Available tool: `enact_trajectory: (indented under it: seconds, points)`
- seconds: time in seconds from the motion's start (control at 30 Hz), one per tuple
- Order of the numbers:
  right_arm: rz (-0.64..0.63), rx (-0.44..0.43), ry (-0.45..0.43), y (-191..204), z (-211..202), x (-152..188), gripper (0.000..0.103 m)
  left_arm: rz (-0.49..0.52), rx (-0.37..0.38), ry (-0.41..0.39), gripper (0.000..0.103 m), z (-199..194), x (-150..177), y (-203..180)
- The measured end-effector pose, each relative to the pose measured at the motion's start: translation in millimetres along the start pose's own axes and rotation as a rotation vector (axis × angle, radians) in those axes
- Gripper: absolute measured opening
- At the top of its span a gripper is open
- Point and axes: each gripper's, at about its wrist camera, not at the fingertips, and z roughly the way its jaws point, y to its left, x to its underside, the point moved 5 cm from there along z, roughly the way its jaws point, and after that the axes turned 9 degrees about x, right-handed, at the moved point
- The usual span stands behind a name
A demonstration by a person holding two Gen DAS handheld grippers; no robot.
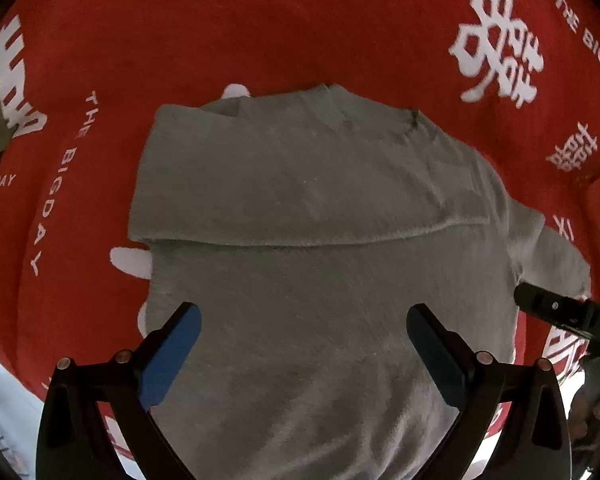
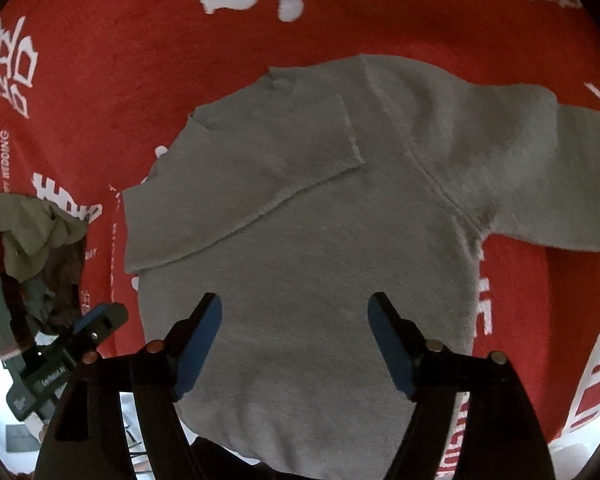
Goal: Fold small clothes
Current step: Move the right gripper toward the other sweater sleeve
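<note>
A small grey long-sleeved top [image 1: 300, 208] lies flat on a red cloth with white print [image 1: 260, 32]. Its left sleeve is folded across the chest, and its cuff edge [image 2: 352, 136] shows in the right wrist view. The other sleeve [image 2: 540, 160] stretches out to the right. My left gripper [image 1: 303, 322] hovers above the lower body of the top, open, with nothing between its blue pads. My right gripper [image 2: 295, 312] hangs over the same garment [image 2: 300, 240], jaws wide and empty. The right gripper's tip [image 1: 548, 304] shows at the right edge of the left wrist view.
A heap of olive and brown clothes [image 2: 36, 236] lies at the left edge of the red cloth [image 2: 140, 60]. The left gripper's body [image 2: 72, 344] shows beside that heap. A hand [image 1: 596, 408] appears at the lower right. The cloth's near edge [image 1: 4, 364] drops to a pale floor.
</note>
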Motion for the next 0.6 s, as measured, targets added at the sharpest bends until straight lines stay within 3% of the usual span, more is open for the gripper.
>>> enact_trajectory:
  seconds: [0.47,0.6]
  points:
    - [0.061,-0.014,-0.070,-36,-18,5,0.082,0.062,0.044,0.114,0.103,25,5,-40]
    - [0.127,-0.036,-0.068,-53,-20,7,0.082,0.068,-0.002,0.102,0.103,29,0,-44]
